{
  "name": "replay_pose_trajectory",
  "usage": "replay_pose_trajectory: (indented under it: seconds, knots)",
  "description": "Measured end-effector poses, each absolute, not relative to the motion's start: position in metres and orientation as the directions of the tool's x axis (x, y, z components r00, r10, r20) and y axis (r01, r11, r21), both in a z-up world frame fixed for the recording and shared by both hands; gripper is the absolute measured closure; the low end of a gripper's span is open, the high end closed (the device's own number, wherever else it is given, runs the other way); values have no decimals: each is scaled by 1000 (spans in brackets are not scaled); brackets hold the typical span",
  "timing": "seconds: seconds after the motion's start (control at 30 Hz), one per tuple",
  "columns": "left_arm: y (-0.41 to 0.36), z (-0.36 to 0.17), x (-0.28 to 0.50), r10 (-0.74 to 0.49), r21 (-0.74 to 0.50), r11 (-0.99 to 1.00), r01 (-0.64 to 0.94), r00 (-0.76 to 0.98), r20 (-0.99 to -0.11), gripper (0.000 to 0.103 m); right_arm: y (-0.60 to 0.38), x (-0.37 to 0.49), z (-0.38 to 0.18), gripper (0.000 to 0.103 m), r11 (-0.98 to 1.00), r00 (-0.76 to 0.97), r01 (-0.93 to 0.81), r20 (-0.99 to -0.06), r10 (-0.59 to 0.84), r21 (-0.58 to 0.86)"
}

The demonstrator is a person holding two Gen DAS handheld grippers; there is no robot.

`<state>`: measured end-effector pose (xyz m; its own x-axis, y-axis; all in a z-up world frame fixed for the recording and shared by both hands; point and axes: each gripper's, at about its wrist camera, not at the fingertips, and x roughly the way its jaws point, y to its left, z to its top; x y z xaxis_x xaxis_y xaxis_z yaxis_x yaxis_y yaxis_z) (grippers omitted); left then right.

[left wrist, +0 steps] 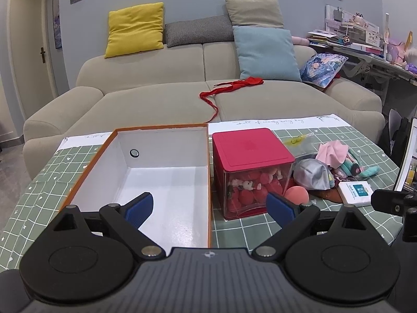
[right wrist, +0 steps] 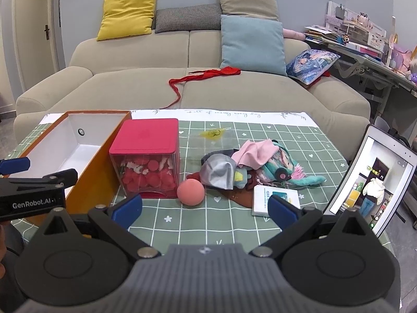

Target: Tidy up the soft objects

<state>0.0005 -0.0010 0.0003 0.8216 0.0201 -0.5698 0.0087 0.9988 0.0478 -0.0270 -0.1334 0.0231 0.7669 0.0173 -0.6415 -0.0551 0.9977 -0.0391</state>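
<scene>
Nothing appears sorted yet: the orange-walled, white-lined open cardboard box point(left wrist: 166, 182) on the counter point(right wrist: 234, 224) (draped in a green grid-patterned cloth) holds nothing visible; the soft things lie well apart from it, beyond the red-lidded clear plastic cube point(right wrist: 147, 156) of red plush pieces. The heap of soft items point(right wrist: 250, 164), a grey fabric bundle, pink cloth and teal plush doll, sits in a pile; the salmon-pink foam ball point(right wrist: 190, 191) rests just beside the cube. The left gripper point(left wrist: 208, 208) hovers over the box, fingers spread wide and empty; the right gripper point(right wrist: 206, 208) faces the heap, fingers likewise apart, holding nothing. By my judgement, every transfer remains.
</scene>
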Motion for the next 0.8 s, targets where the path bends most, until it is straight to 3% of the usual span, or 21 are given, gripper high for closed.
replay_pose_trajectory:
  seconds: [0.8]
  knots:
    - [-1, -2, 2, 10, 44, 999, 19, 810, -587, 0, -131, -25, 22, 3, 997, 757, -64, -654, 14, -53]
